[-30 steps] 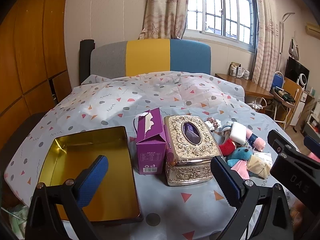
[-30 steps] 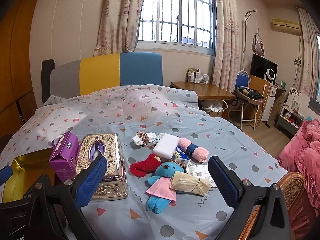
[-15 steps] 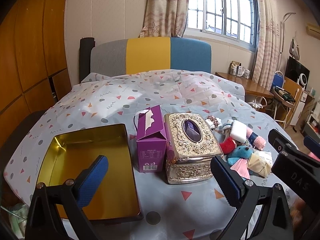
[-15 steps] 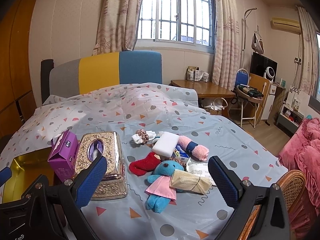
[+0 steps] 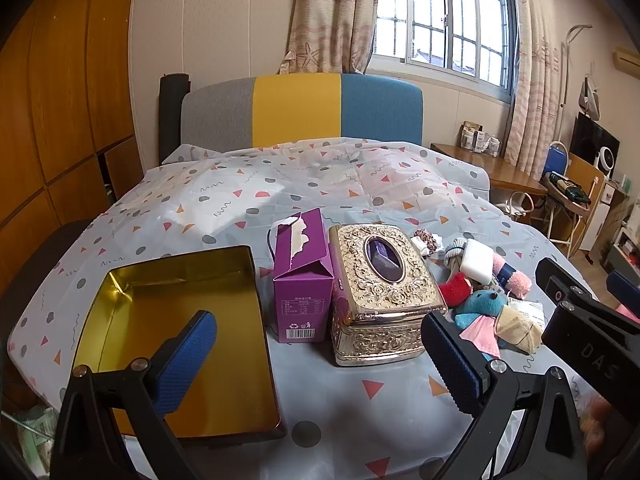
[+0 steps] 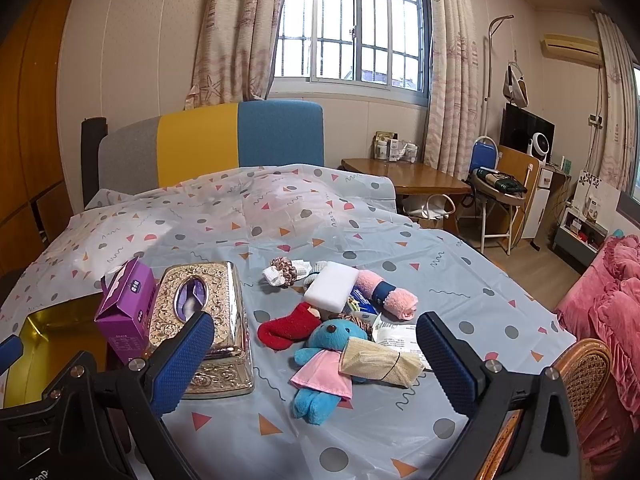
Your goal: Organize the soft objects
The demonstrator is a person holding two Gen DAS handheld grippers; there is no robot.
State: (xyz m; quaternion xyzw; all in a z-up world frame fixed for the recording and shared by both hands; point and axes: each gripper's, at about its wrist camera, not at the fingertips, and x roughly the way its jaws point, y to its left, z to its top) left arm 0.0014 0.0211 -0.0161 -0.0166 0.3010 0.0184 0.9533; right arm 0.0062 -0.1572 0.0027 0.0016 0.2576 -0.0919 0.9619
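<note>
Tin (image 5: 176, 344): empty, left of gold box (image 5: 384, 292).
Soft pile (image 6: 332, 320): untouched, right of gold box.
Claws: left claw (image 5: 320, 356), right claw (image 6: 316, 360) both spread wide, nothing held.

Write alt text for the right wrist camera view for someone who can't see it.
The open right hand-held gripper hovers over a patterned bedspread, its fingers framing a blue plush toy in a pink dress, a red sock, a white sponge and a rolled pink towel. To the left sit an ornate gold tissue box, a purple carton and a gold tin.
</note>
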